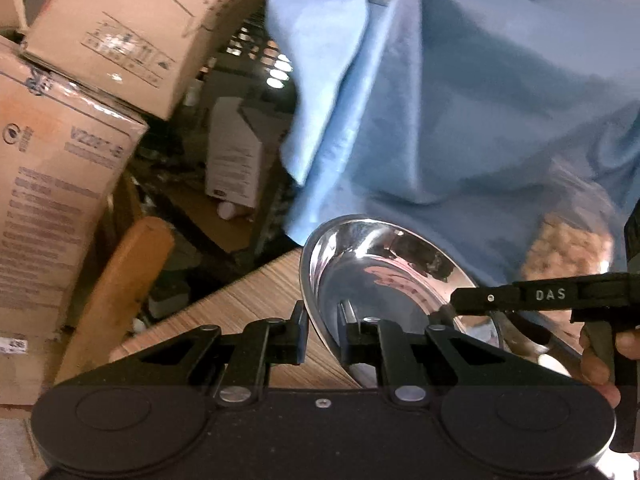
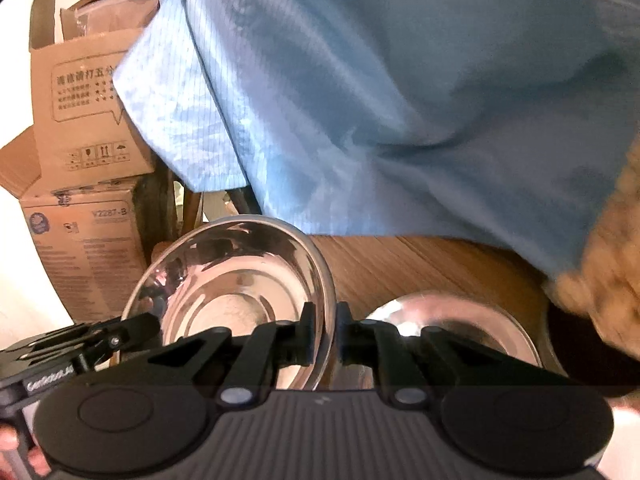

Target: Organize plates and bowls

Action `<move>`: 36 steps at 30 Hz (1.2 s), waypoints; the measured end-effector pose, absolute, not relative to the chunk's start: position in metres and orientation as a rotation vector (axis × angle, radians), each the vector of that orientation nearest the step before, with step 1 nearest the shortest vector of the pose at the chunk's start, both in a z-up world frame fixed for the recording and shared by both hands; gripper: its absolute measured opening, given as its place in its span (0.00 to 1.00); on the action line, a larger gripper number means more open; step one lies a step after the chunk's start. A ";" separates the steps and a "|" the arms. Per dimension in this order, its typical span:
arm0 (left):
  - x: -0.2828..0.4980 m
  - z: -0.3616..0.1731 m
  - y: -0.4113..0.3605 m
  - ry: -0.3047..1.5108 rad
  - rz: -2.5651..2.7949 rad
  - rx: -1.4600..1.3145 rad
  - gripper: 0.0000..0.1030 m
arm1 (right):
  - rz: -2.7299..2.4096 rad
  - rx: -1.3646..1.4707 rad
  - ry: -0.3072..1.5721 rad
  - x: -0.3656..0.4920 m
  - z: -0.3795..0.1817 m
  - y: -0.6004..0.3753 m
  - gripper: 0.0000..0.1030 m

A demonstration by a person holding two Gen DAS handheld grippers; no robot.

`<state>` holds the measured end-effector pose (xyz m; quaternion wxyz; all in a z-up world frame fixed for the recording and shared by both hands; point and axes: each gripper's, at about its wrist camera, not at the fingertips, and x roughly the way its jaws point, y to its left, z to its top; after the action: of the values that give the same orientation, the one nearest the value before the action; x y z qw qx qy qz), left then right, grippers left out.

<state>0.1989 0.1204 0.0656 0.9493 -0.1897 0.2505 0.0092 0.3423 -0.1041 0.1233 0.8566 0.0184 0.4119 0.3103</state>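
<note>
Both grippers hold the same steel bowl point(image 2: 236, 292) by opposite parts of its rim. The right gripper point(image 2: 323, 334) has its fingers closed on the rim, one finger inside the bowl and one outside. The left gripper point(image 1: 322, 330) straddles the rim on the other side with its fingers narrowed onto the steel; it looks like a grip, though the contact of the inner finger is partly hidden by reflections.

As for progress, I judge the task to be midway. This bowl is in hand and not yet set in a final place. A second steel bowl point(image 2: 460, 320) sits on the wooden table point(image 2: 420, 264), just beyond and to the outer side of the right fingers, and seems a likely nesting target, though that is only a guess. Whether other plates are already stacked cannot be told, since a blue cloth point(image 2: 400, 100) fills most of both views and cardboard boxes point(image 1: 60, 184) fill the rest.

The held bowl is round, so it has no true long axis. Its opening is tilted up and towards the cameras instead of lying level; in the left wrist view the rim reads as an oval slanting away from the fingers, with the far edge raised
</note>
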 end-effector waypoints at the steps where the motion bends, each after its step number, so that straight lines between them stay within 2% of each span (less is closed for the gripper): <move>1: 0.197 0.066 0.119 0.515 0.004 -0.387 0.15 | 0.648 0.047 0.868 0.337 0.124 -0.111 0.11; 21: 0.155 0.058 0.078 0.638 -0.084 -0.206 0.16 | 0.601 0.117 0.985 0.245 0.108 -0.165 0.13; 36: 0.156 0.047 0.070 0.706 -0.093 -0.157 0.16 | 0.575 0.155 1.020 0.220 0.100 -0.169 0.15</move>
<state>0.1558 0.0703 0.0475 0.9343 -0.0766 0.3451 -0.0456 0.2203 -0.1690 0.0996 0.8306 0.0730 0.4808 0.2713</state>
